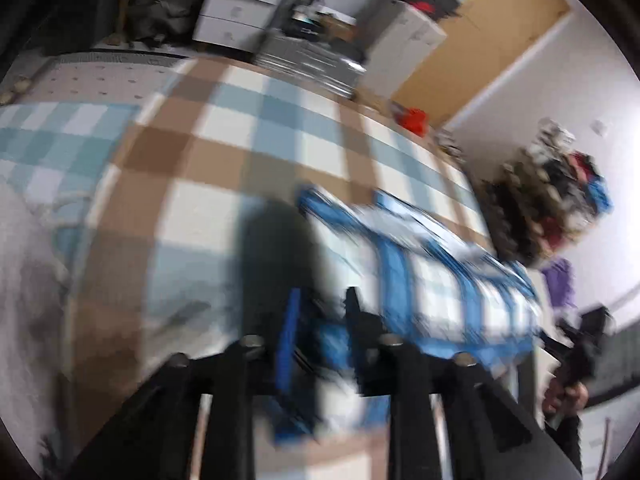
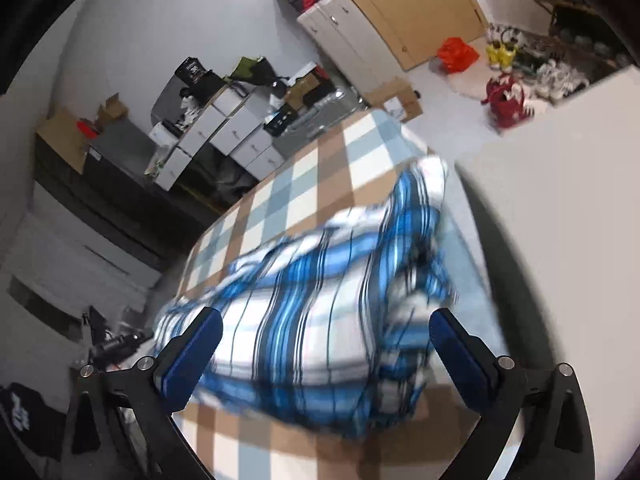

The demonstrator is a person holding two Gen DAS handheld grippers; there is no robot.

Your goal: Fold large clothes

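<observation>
Right tool [image 2: 324,344] jaws wide apart, plaid shirt [image 2: 320,300] dropped on bed [image 2: 304,176] for folding; left tool [image 1: 320,332] slightly parted, grip unclear through blur.

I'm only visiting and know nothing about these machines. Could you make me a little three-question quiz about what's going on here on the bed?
1. True or false: the right tongs stand wide open, not pinching the blue plaid shirt.
2. What does the shirt lie on? A) the checked bedspread B) the floor C) a chair
3. Fill in: in the right wrist view, the bag on the floor by the wooden door is ____ in colour.

Key: 1 true; 2 A; 3 red.
</observation>
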